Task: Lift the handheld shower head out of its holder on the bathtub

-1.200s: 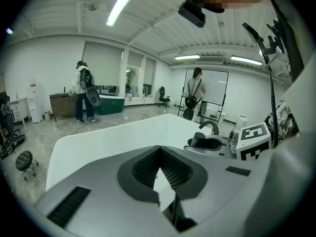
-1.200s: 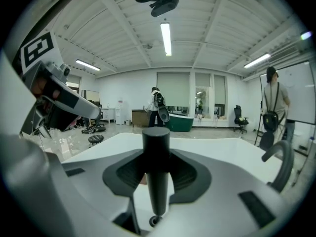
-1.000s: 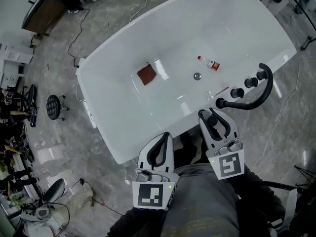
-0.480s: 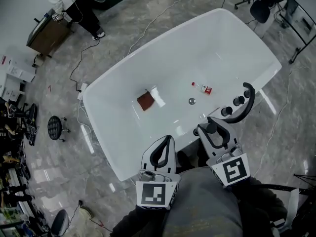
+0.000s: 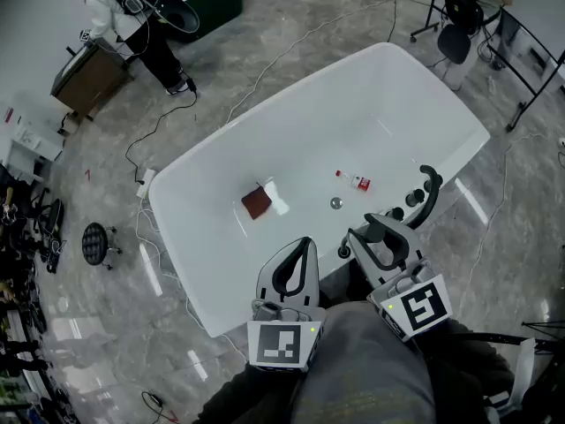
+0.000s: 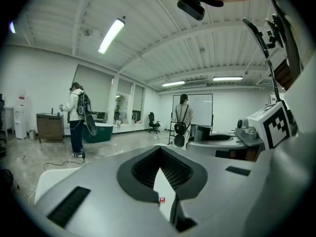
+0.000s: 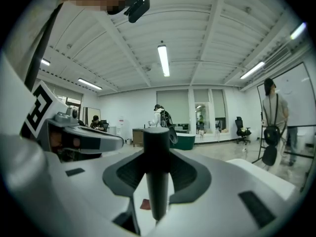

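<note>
**Shower head clamped at the tub's near rim**

Right gripper [image 5: 371,230] is reaching over the near edge of the white bathtub [image 5: 353,95], and its jaws are closing tight on the black shower head [image 7: 157,172]. The handle is standing upright between the two dark pads, flat end uppermost, with the jaws pressing on it from either side. From where I'm standing I can't tell whether it is sitting in its holder or already clear of it. Just beyond it along the rim, a row of black knobs [image 5: 412,199] and a curved black pipe [image 5: 435,193] are sitting close together.

The left gripper [image 5: 305,241] is hanging beside the right one, near the tub's edge. Its jaws are drawn almost together, leaving only a thin sliver between them, and they are holding nothing.

Inside the tub, a reddish-brown cloth [image 5: 257,203] is lying on the floor toward the left. A small bottle with a red label [image 5: 354,181] is lying on its side to the right, and the round drain [image 5: 335,203] is showing between them, nearer the bottle.

Around the room, a person in a white jacket [image 5: 110,11] is standing by a dark green tub at the far left. Another person with a backpack [image 6: 182,116] is facing a whiteboard. A black stool [image 5: 94,243] is standing on the marble floor, and cables are trailing past it.
</note>
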Demonstrator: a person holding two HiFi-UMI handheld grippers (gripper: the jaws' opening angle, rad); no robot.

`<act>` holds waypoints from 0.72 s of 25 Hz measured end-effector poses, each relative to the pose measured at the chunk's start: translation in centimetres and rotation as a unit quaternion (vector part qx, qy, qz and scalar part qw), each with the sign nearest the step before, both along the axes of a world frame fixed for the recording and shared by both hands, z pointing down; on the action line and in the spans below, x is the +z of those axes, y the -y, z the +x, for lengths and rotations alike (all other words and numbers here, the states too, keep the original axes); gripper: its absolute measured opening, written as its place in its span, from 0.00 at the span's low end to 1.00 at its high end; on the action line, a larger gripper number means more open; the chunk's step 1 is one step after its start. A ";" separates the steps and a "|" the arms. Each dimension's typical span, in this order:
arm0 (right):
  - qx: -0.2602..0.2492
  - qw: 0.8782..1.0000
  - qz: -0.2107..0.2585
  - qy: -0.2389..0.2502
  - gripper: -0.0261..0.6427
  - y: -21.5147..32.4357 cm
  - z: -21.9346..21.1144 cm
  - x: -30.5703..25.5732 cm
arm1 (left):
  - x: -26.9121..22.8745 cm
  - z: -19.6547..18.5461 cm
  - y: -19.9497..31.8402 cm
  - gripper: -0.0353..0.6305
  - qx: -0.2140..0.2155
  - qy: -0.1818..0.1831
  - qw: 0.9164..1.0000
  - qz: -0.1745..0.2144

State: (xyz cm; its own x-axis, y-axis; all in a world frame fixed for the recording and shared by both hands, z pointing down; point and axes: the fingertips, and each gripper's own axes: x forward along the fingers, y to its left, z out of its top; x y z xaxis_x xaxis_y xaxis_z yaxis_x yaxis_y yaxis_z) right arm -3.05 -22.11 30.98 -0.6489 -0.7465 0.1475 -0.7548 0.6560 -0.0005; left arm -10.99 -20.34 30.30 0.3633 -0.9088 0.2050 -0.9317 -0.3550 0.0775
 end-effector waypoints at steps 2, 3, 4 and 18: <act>-0.002 1.000 -0.002 -0.001 0.25 0.1 -0.1 0.2 | 0.0 -0.1 0.0 0.06 -0.002 -0.002 1.000 -0.001; -0.003 1.000 -0.003 -0.001 0.25 0.0 -0.2 0.3 | 0.0 -0.1 -0.1 0.06 -0.004 -0.001 1.000 0.000; -0.004 1.000 -0.003 -0.002 0.25 -0.1 -0.2 0.5 | 0.1 -0.2 -0.2 0.06 -0.005 0.000 1.000 0.000; -0.011 1.000 0.005 -0.008 0.25 -1.0 -2.0 0.6 | 0.3 -2.1 -1.8 0.06 -0.011 -0.002 1.000 0.005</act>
